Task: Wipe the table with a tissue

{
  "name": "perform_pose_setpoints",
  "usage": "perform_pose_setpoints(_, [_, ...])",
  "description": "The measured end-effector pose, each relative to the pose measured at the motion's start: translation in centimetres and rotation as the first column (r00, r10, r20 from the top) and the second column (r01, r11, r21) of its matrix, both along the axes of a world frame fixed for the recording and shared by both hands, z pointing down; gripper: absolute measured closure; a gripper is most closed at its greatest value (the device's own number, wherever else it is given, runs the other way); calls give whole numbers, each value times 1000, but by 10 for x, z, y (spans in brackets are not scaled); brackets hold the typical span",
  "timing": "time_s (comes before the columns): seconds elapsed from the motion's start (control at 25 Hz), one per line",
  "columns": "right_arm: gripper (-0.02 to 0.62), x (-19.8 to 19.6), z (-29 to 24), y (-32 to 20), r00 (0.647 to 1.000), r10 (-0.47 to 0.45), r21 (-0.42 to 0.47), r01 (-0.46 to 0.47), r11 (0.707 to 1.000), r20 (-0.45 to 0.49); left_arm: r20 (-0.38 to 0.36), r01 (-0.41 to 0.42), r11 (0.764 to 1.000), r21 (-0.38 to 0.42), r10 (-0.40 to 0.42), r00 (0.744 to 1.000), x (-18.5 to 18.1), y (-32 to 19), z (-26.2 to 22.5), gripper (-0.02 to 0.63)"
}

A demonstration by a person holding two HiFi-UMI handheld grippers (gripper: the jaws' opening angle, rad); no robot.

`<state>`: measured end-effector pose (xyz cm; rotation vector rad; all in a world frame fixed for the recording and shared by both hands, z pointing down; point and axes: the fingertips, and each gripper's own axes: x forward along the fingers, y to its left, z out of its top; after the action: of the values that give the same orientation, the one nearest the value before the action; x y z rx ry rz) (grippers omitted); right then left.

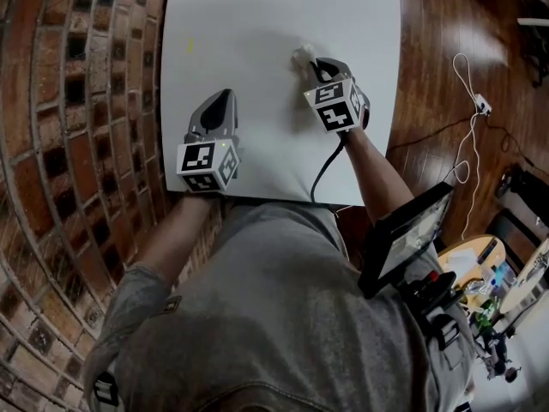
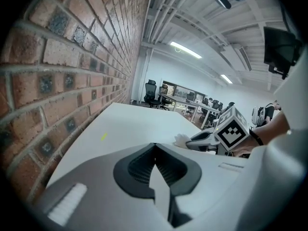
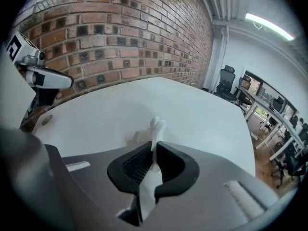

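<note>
Right gripper pinches the crumpled white tissue, upper centre in head view, on the white rectangular worktop. Left gripper: closed, empty, lower left. Press the wad flat; overlap your strokes.

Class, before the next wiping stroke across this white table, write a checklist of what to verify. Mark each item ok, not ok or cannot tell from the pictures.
1. Tissue gripped by the right gripper: ok, its jaws are shut on it.
2. Tissue pressed on the table: cannot tell; it pokes past the jaws, on or just above the surface.
3. Left gripper empty: ok, jaws together on nothing.
4. Left gripper out of the path: ok, at the table's near left, apart from the right gripper.
5. Surface ahead free of obstacles: ok, only a small yellow mark shows.
</note>
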<state>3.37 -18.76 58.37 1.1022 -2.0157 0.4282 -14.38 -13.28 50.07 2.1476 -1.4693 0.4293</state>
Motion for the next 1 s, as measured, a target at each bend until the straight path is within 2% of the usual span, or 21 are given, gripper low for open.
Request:
perform_pose_setpoints(0.64, [557,-75,-1,33,988,-145,-22,147,989,56,11,45,999,-11,-45,999,-20,14,1,603])
perform_pose_setpoints(0.84, [557,-75,-1,35,986,-155,-25,157,987,61,14,40,999,-13,-40,999,-19,14,1,604])
perform_pose_setpoints(1.0, [557,-61,-1,33,989,-139,-25,140,990,45,12,31,999,-10,-31,999,-16,12,0,604])
